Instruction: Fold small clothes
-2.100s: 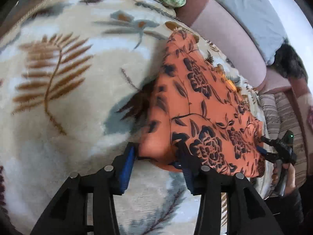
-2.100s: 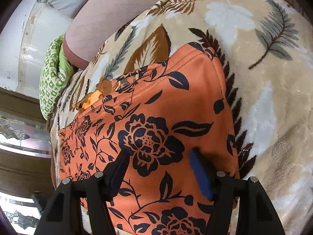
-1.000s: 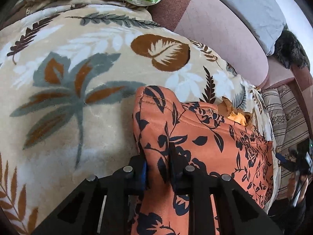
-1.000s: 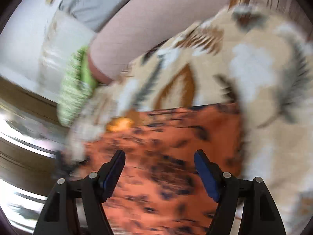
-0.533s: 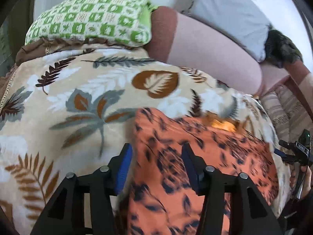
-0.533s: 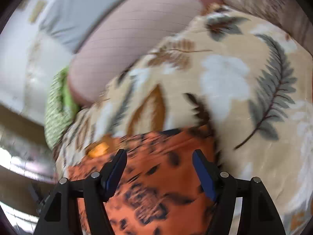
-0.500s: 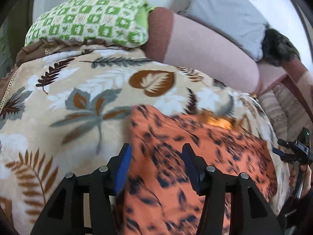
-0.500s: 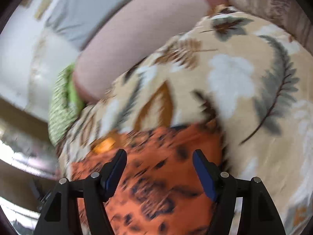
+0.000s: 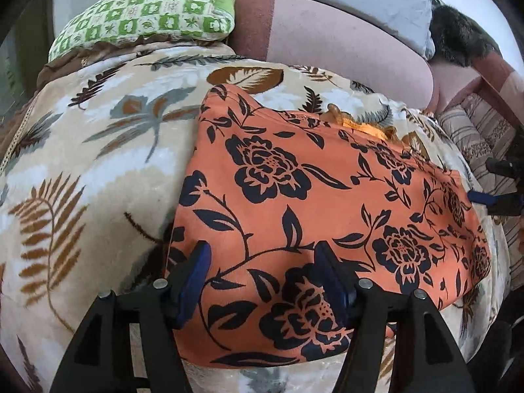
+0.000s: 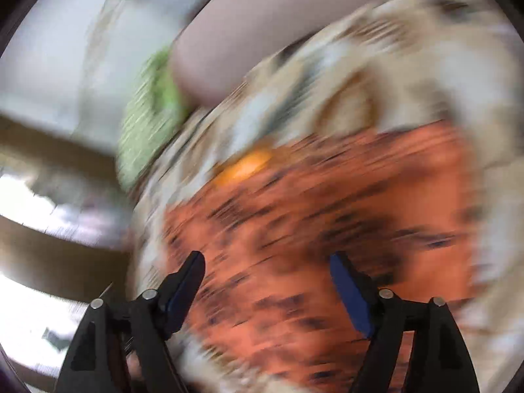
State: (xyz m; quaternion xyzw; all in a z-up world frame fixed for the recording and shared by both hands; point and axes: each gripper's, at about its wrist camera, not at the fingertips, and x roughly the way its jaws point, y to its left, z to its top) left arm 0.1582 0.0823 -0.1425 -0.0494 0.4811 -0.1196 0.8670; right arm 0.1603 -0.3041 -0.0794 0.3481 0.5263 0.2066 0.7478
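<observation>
Both tongs spread wide above an orange flowered garment lying on the leaf-print blanket.

The left gripper [image 9: 262,281] has its blue-padded jaws parted and pinches nothing; the orange garment [image 9: 314,196] lies flat beneath and ahead of it, its near edge running under the gap between the jaws and the cloth reaching off to the right. The leaf-print blanket [image 9: 98,170] spreads out to the left of the jaws. Far ahead sit a green checked pillow [image 9: 147,13] and a pink bolster [image 9: 344,46]. The right gripper [image 10: 268,281] is likewise spread with nothing between its jaws, the garment [image 10: 327,213] directly ahead of it, though that view is badly smeared by motion.
</observation>
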